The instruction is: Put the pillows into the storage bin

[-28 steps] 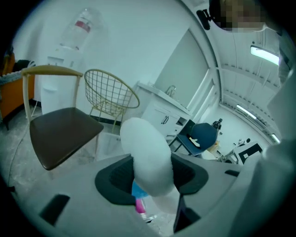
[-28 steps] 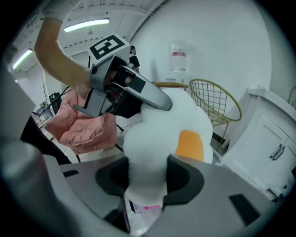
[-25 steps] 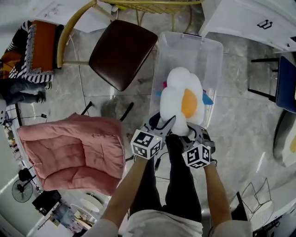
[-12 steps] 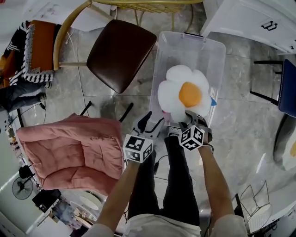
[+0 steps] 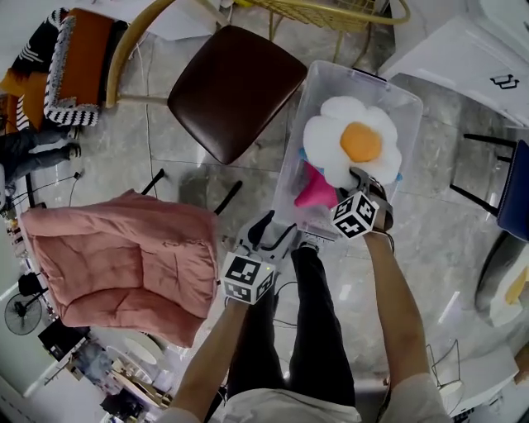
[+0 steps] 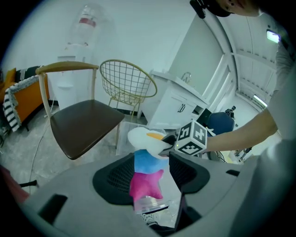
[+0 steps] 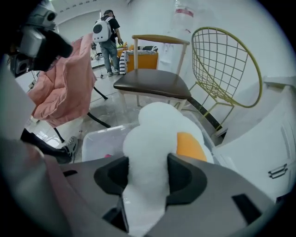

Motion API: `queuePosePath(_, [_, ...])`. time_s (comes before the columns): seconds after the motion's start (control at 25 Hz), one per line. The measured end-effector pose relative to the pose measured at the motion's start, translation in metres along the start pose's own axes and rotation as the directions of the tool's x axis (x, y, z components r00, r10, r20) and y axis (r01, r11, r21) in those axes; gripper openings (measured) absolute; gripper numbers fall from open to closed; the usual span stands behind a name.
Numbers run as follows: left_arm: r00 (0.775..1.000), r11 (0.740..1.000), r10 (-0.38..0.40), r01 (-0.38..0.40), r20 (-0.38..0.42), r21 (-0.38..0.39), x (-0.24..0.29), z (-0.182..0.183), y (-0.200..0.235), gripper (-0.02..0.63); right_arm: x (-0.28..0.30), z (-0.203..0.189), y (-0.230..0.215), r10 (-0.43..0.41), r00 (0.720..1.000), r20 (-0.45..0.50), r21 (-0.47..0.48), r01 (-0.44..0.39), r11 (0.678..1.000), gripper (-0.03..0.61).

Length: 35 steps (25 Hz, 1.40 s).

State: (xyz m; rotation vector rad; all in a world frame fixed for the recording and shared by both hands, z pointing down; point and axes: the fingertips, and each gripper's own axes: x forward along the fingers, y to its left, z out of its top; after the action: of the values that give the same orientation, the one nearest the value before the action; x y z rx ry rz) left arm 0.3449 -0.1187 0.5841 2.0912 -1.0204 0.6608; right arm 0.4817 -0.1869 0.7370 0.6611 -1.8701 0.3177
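Observation:
A clear storage bin [image 5: 387, 86] stands on the floor ahead of me. A white flower pillow [image 5: 331, 140] with an orange centre lies in it, on top of a pink star pillow [image 5: 314, 192] and a blue pillow [image 6: 147, 162]. My right gripper [image 5: 361, 178] is shut on a petal of the flower pillow [image 7: 152, 134]. Its jaws have just been opening, and the plush still fills the gap between the pads. My left gripper [image 5: 277, 229] hangs open short of the bin's near end. Its jaws have just widened and nothing is between them.
A brown-seated chair [image 5: 235, 87] stands left of the bin, with a gold wire chair [image 5: 331, 10] behind it. A pink quilted cushion [image 5: 124, 260] lies on a folding seat at the left. A white cabinet [image 5: 479, 66] is at the right. My legs stand just before the bin.
Both grippers held the flower pillow above the bin's near end. The left one let go and stayed back. The right one carried the pillow forward and down into the bin.

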Motion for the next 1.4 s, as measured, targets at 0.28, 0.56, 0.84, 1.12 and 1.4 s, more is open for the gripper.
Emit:
queuePosePath(0.28, [1.000, 0.999, 0.019, -0.019, 0.002, -0.030, -0.008, -0.005, 0.012, 0.227, 0.021, -0.001, -0.052, -0.070, 0.996, -0.058, -0.008, 0.070, 0.998, 0.224])
queuePosePath(0.56, [1.000, 0.999, 0.019, -0.019, -0.004, -0.036, -0.014, -0.013, 0.015, 0.227, 0.022, 0.013, -0.080, -0.135, 0.990, -0.031, 0.030, 0.135, 0.990, 0.288])
queuePosePath(0.84, [1.000, 0.999, 0.009, -0.009, 0.017, -0.031, -0.019, -0.014, 0.013, 0.227, -0.005, 0.025, -0.078, -0.169, 0.985, 0.027, 0.097, 0.166, 0.981, 0.299])
queuePosePath(1.12, [0.998, 1.000, -0.008, 0.007, 0.064, 0.017, -0.045, -0.008, 0.002, 0.227, -0.065, 0.023, -0.023, -0.152, 0.982, 0.109, 0.320, 0.110, 0.941, 0.308])
queuePosePath(1.4, [0.994, 0.998, -0.012, 0.004, 0.109, 0.068, -0.126, -0.008, -0.021, 0.227, -0.166, 0.026, 0.068, -0.157, 0.968, 0.198, 0.517, 0.033, 0.855, 0.308])
